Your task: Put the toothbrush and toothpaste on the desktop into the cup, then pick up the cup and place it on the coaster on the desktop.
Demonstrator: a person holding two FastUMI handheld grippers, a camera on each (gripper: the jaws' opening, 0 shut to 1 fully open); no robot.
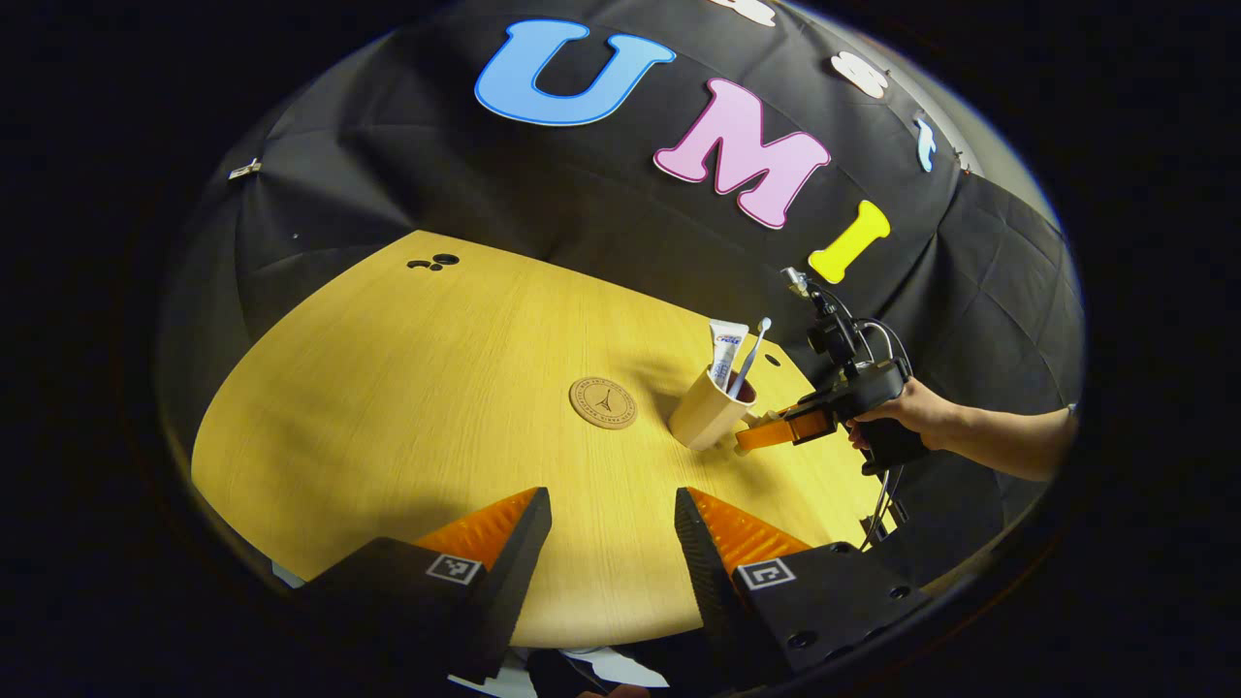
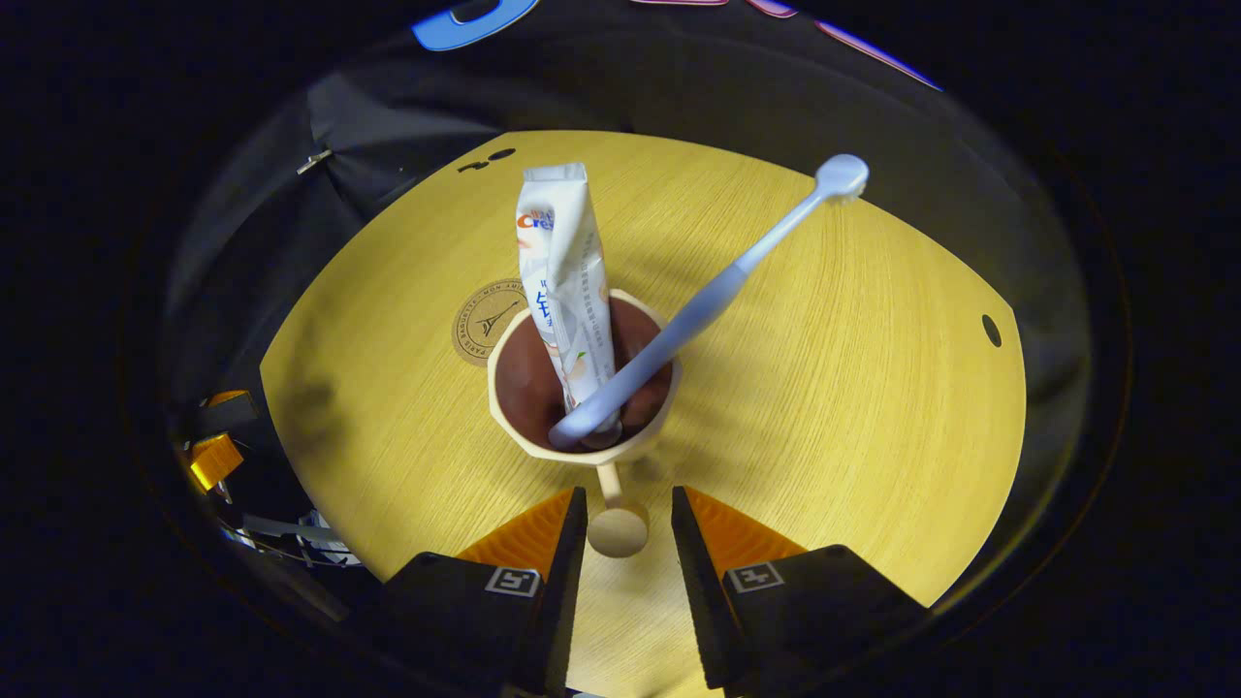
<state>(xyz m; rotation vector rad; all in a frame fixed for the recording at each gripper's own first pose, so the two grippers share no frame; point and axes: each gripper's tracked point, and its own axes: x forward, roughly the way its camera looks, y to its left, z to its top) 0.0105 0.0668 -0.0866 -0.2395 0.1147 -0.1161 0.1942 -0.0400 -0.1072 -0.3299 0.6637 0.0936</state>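
1. Right gripper view: right gripper (image 2: 625, 528) sits at the cup (image 2: 582, 388) handle, fingers narrow on either side of it; whether they press it I cannot tell.
2. Toothpaste (image 2: 567, 281) and toothbrush (image 2: 708, 301) stand in the cup.
3. Coaster (image 1: 603, 402) lies just left of the cup on the table (image 1: 407, 407).
4. Left gripper (image 1: 613, 533) hangs wide open, near edge.
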